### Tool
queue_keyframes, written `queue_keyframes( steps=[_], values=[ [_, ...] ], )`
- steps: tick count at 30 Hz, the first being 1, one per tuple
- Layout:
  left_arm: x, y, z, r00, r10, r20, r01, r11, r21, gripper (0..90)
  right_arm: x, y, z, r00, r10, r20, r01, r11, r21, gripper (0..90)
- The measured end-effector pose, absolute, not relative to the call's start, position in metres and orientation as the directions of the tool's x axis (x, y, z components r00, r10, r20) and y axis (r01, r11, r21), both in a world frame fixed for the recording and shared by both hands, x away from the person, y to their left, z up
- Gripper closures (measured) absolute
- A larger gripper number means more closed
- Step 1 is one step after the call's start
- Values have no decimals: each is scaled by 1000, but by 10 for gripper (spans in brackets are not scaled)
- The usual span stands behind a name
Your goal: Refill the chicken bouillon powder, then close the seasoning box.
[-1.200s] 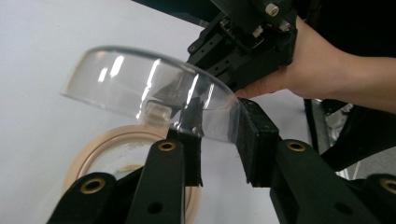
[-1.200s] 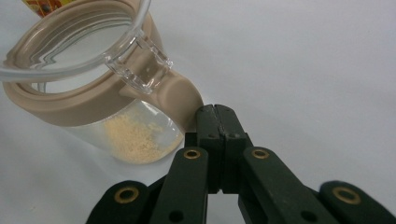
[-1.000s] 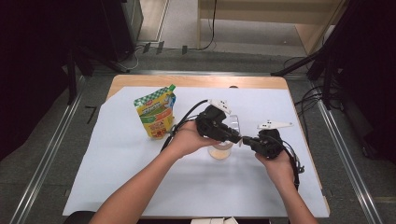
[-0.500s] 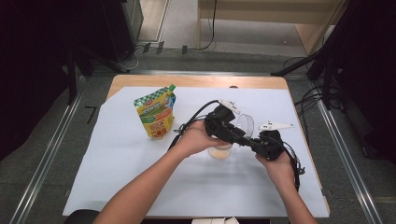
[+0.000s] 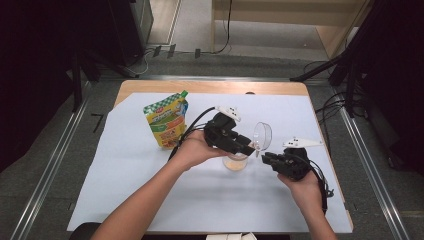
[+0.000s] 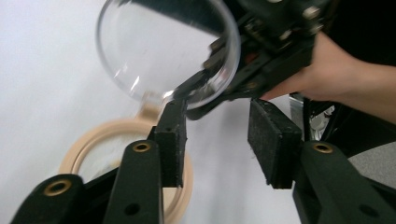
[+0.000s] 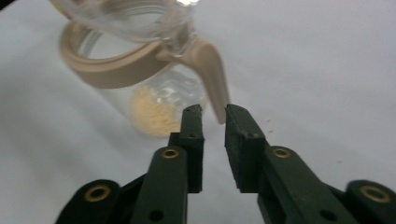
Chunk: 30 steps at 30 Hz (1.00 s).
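Observation:
A clear jar [image 5: 235,162] with a beige rim stands mid-table, yellow powder [image 7: 154,114] in its bottom. Its clear hinged lid [image 5: 262,136] stands tipped up to the right. My left gripper [image 5: 251,149] hovers over the jar's mouth. Its jaws have just been opening, and one fingertip [image 6: 170,116] lies at the lid's [image 6: 159,51] lower edge with nothing between the pads. My right gripper [image 5: 265,156] sits just right of the jar. Its jaws have just been opening too, and the beige latch [image 7: 212,70] ends right in front of the gap, unpressed.
A green and yellow pouch [image 5: 167,122] lies to the jar's left on the pale sheet [image 5: 125,175] that covers the table. The wooden table edge [image 5: 210,87] runs along the back. Cables trail from both grippers. A few powder specks [image 7: 271,120] dot the sheet.
The left gripper has moved right over the jar and the lid has swung up towards the right. The right gripper's jaws have parted off the latch.

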<state>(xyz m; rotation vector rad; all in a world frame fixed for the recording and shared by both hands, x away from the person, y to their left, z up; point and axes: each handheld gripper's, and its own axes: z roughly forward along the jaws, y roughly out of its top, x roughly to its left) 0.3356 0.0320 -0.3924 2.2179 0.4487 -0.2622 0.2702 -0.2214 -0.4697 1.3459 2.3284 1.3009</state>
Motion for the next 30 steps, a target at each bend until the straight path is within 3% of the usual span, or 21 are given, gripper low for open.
queue_keyframes(
  steps=[9,18,30],
  values=[
    [336,68,-400,885,273,-378,466,-557,688,465,244,-200,-462,-636,722,272,591,228,774,680],
    [333,95,-398,867,334,-370,497,-523,692,467,231,-177,-461,-718,657,229,524,295,799,641],
    [325,123,-395,857,380,-348,509,-511,693,460,228,-159,-459,-745,626,232,526,338,780,615]
  ],
)
